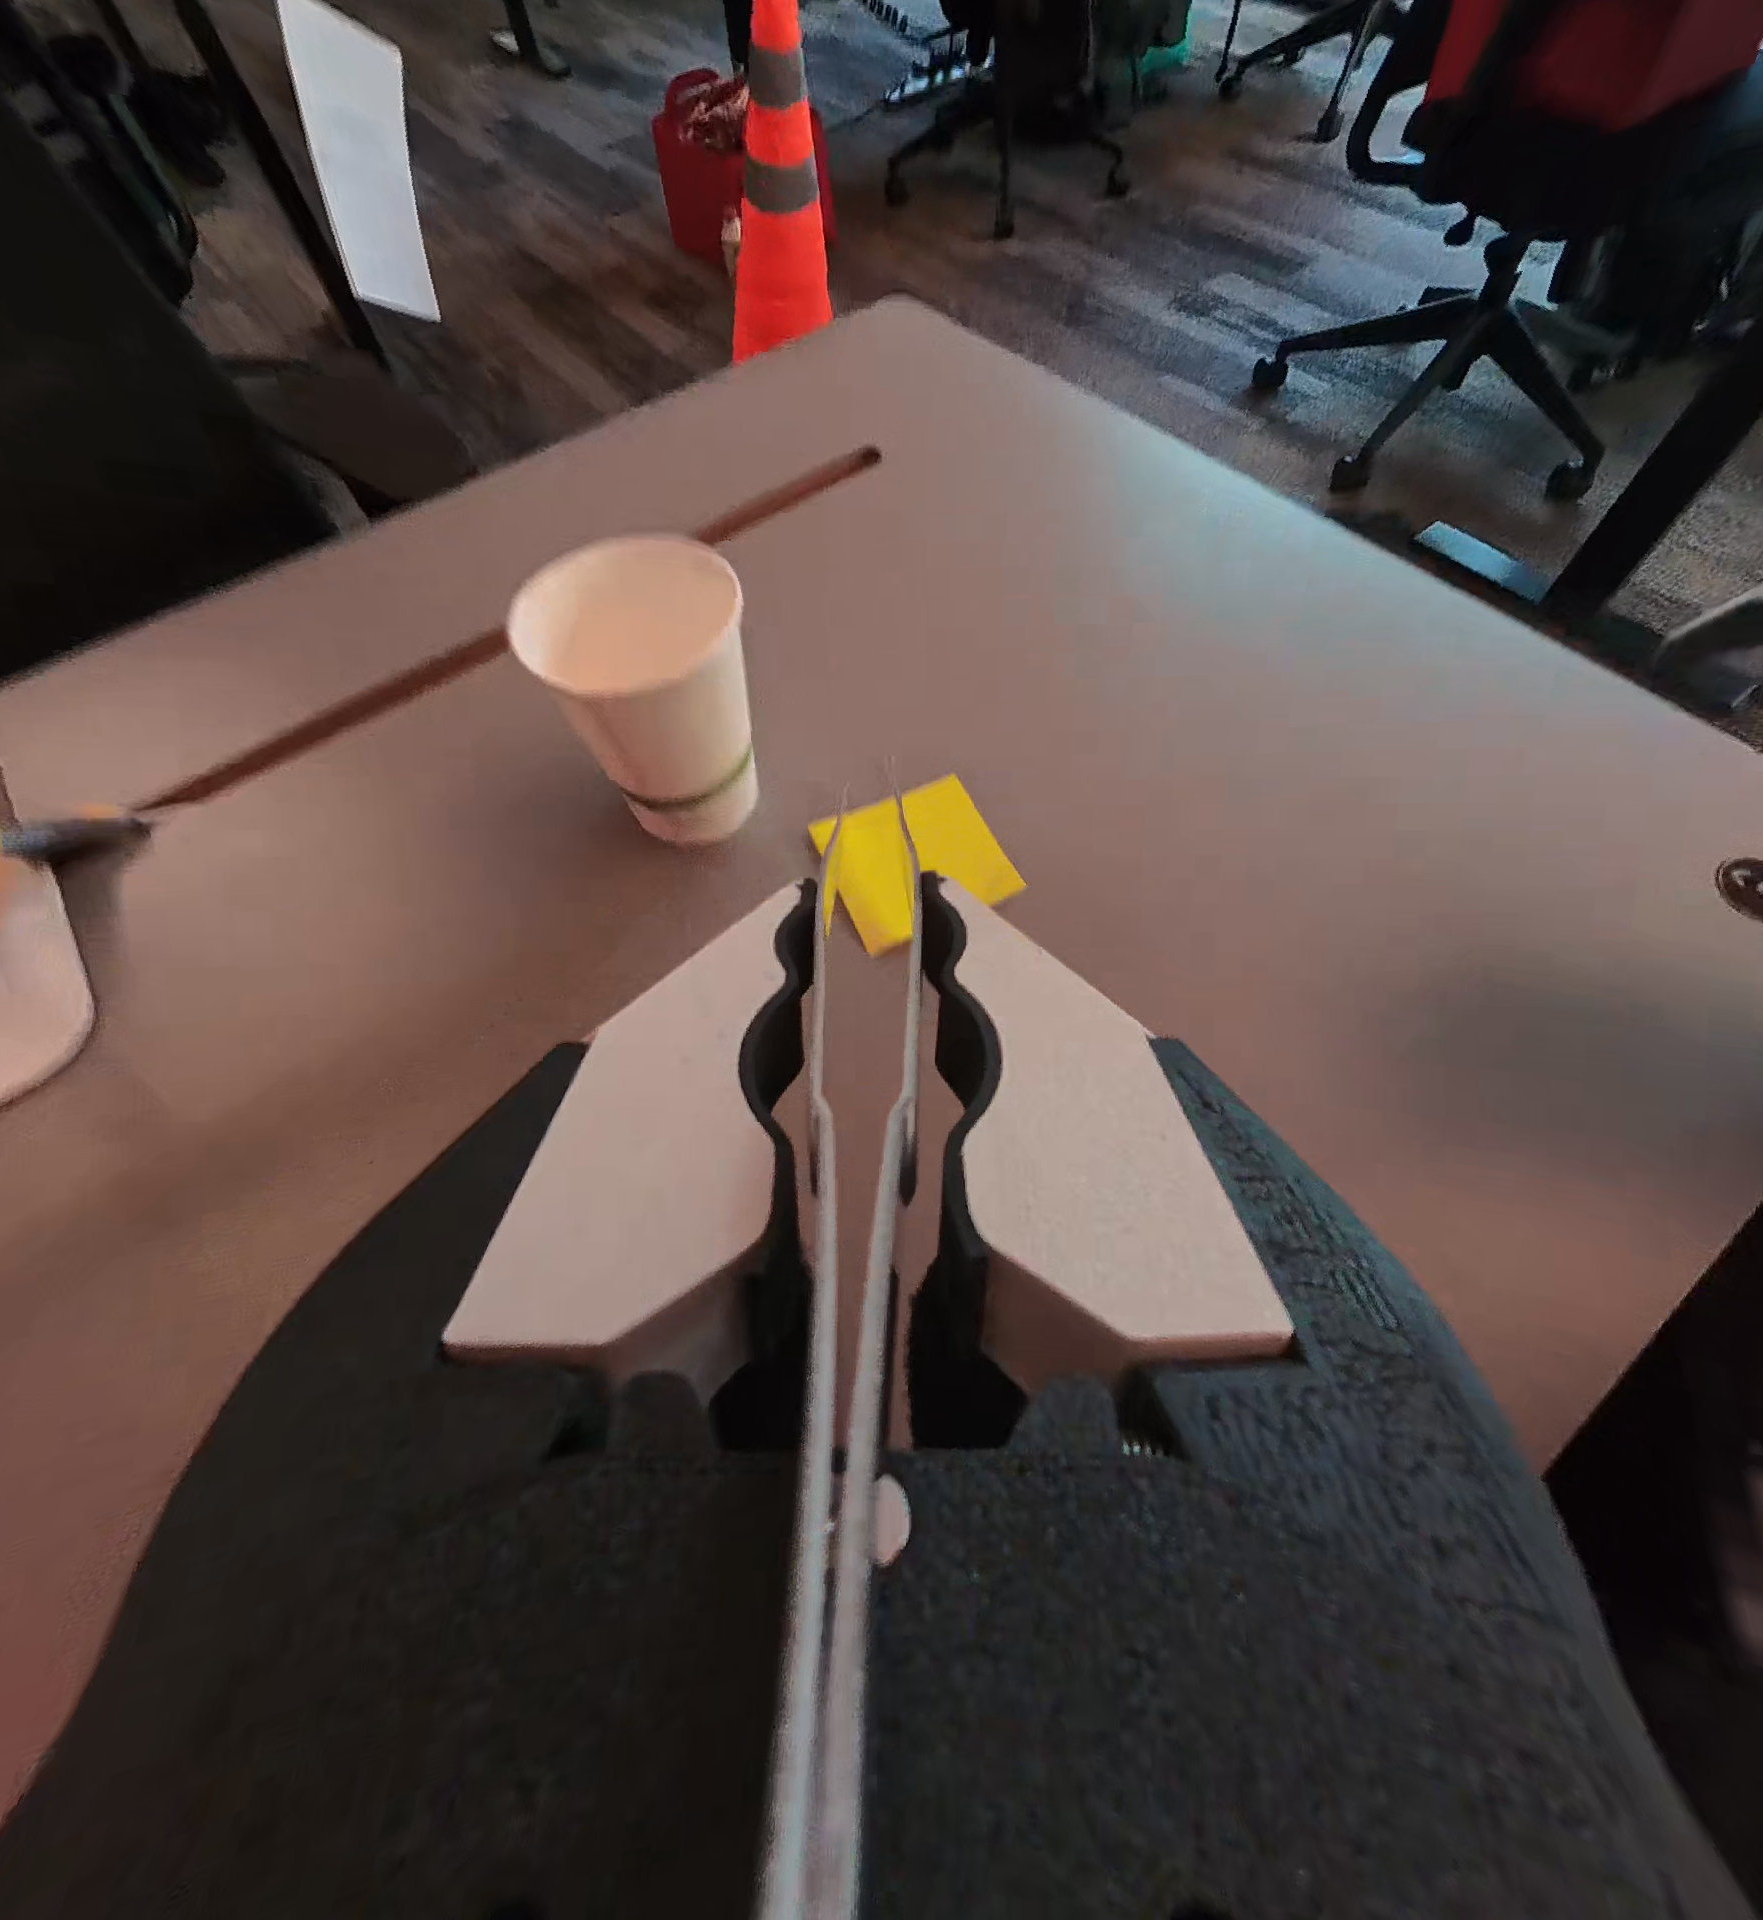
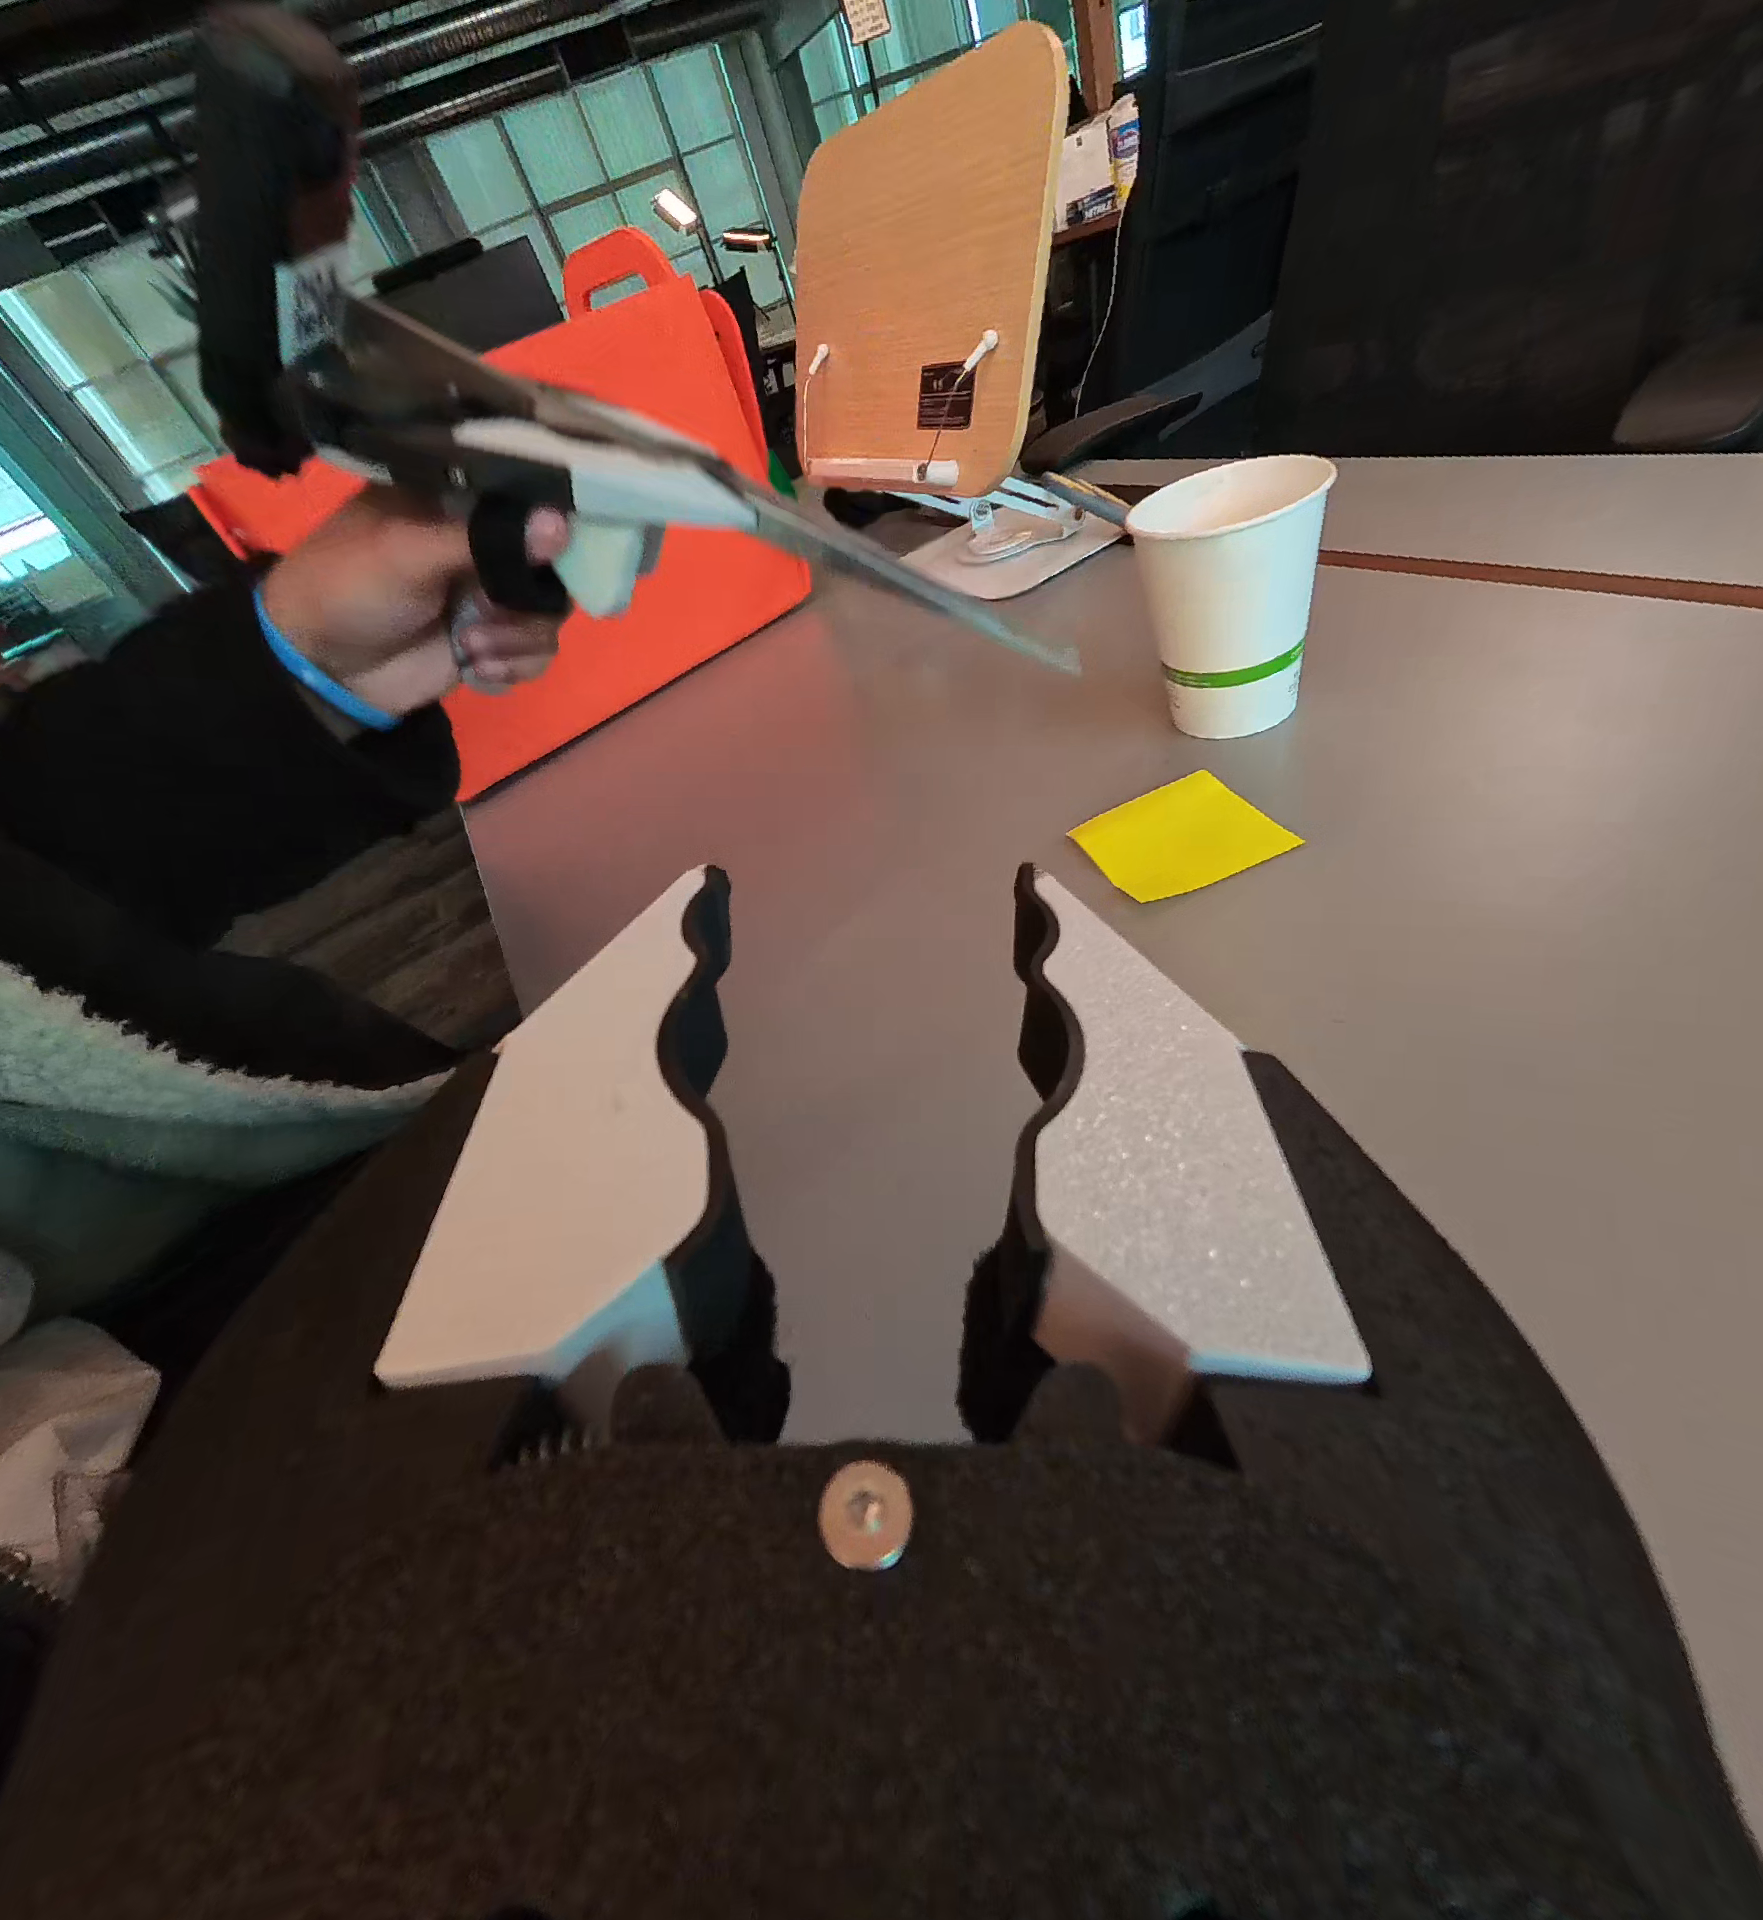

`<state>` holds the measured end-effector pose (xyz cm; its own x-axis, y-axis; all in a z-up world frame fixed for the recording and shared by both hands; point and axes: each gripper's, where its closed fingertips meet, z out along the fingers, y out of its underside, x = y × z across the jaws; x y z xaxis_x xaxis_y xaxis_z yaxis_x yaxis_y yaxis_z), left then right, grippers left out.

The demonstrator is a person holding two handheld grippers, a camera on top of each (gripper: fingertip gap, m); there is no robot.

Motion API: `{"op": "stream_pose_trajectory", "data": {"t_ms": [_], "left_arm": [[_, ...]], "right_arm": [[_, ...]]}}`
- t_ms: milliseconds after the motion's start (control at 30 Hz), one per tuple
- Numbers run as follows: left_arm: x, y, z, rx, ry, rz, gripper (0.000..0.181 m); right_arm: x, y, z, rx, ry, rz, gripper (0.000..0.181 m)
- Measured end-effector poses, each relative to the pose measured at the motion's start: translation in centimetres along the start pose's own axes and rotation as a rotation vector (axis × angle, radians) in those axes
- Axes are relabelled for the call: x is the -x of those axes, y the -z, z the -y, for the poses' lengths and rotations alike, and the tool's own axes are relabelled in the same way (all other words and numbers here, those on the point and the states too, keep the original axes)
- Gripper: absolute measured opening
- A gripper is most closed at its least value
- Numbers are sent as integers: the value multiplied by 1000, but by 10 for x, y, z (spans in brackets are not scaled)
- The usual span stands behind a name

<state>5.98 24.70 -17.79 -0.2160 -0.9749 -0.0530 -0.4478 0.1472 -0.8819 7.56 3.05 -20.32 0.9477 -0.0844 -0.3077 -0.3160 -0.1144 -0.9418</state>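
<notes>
My left gripper point(image 1: 869, 888) is shut on a pair of long metal tweezers point(image 1: 820, 1143) that stick out forward between its fingers. The tweezer tips stand slightly apart over the near edge of a yellow sticky note point(image 1: 960, 852) lying flat on the grey table point(image 1: 1272, 727). A white paper cup point(image 1: 648, 675) with a green band stands upright just left of the note. In the right wrist view my right gripper point(image 2: 869, 883) is open and empty, low over the table point(image 2: 1479, 1039). The note point(image 2: 1183, 836) and cup point(image 2: 1230, 592) lie ahead to its right. The tweezers point(image 2: 908, 597) point down toward the cup.
A wooden stand on a white base point(image 2: 924, 249) is behind the cup. An orange case point(image 2: 648, 416) stands off the table's left edge. An orange cone point(image 1: 781, 187) and office chairs point(image 1: 1479, 312) stand beyond the far corner. A cable slot point(image 1: 441, 665) crosses the table. There is about 25 centimeters between the tips of the two grippers. Left tips and right tips are each some 25 centimeters from the yellow sticky note point(image 1: 960, 852). Seen from the right wrist view point(image 2: 1184, 860) as well.
</notes>
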Motion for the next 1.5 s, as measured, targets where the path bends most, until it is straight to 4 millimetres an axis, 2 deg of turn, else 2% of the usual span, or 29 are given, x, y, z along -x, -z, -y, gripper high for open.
{"op": "stream_pose_trajectory", "data": {"t_ms": [133, 267, 333, 567, 767, 867, 1233, 1367, 1500], "left_arm": [[-2, -14, -44, 94, -12, 48, 19], [-6, -26, -55, 72, 131, -11, 20], [-9, -31, -60, 83, 143, -33, 20], [-12, -30, -60, 69, -51, 10, 20], [-15, -28, -65, 100, -157, -19, 20], [-10, -28, -67, 108, -223, 18, 20], [-19, -41, -65, 100, -419, 56, 20], [-24, -49, -63, 102, -457, 51, 17], [-26, -52, -62, 99, -420, 32, 12]], "right_arm": [[4, 2, 1, -3, 8, 6, 54], [4, 5, 2, -6, 14, 2, 54], [3, 5, 2, -7, 15, -1, 54], [3, 4, 2, -5, 9, 2, 54], [2, 4, 2, -5, 10, 1, 54], [1, 5, 2, -9, 2, 1, 54], [2, 4, 2, -8, -4, 9, 54], [3, 3, 1, -6, -2, 11, 54], [3, 3, 1, -4, -1, 12, 54]]}}
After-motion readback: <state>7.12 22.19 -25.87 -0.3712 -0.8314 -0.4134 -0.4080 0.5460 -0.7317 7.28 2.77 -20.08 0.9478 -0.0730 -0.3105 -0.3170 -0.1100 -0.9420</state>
